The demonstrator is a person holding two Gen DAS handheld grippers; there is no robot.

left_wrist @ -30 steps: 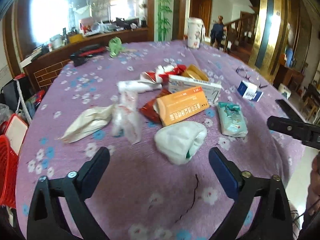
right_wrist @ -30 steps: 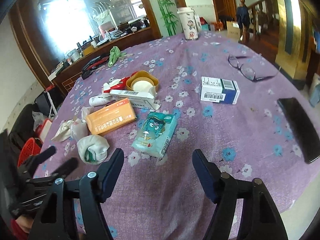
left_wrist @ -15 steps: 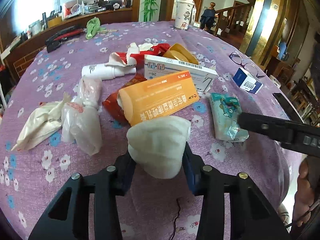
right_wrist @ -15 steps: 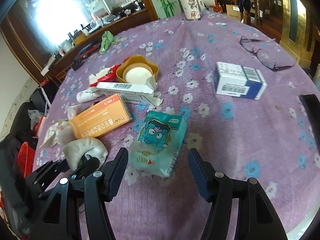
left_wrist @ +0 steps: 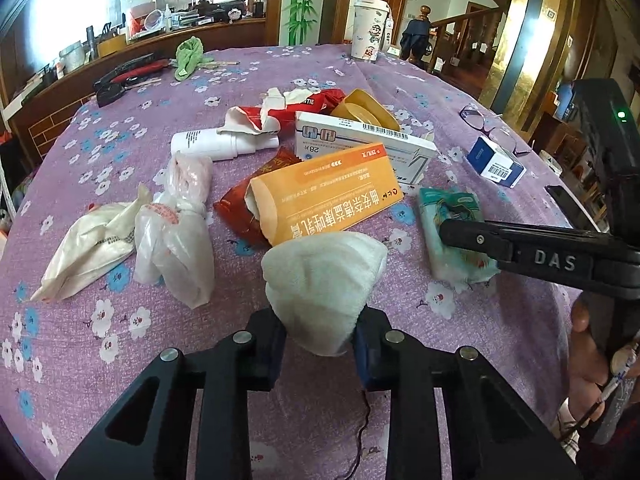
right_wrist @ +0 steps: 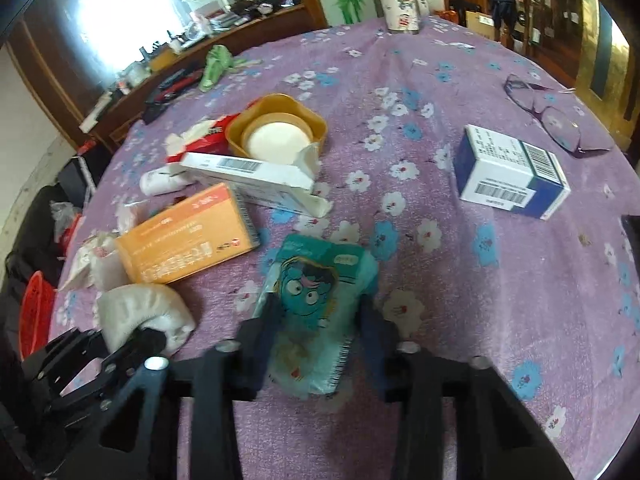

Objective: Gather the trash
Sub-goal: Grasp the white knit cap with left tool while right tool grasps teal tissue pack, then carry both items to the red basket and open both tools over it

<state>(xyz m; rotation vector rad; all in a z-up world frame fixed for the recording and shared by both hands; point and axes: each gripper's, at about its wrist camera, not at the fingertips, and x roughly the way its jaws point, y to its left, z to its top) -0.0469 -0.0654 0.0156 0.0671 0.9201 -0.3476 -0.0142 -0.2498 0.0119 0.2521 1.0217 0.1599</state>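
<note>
Both claws have just been closing: the left claw (left_wrist: 320, 342) grips the white wad (left_wrist: 324, 280), the right claw (right_wrist: 316, 330) pinches the teal packet (right_wrist: 316, 300), its long axis pointing far across the worktop (right_wrist: 500, 300), both low at its near edge.

Purple tablecloth (left_wrist: 120, 352) (blue-and-white flowers), orange box (left_wrist: 328, 196), teal packet (right_wrist: 316, 300).

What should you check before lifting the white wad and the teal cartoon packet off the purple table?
1. Left tool shut on the white wad: ok.
2. Right tool shut on the teal packet: ok; its jaws have just been closing.
3. Orange box clear of the wad: not ok, they touch.
4. Packet clear of other litter: ok.
5. Grip firm enough: cannot tell.
</note>
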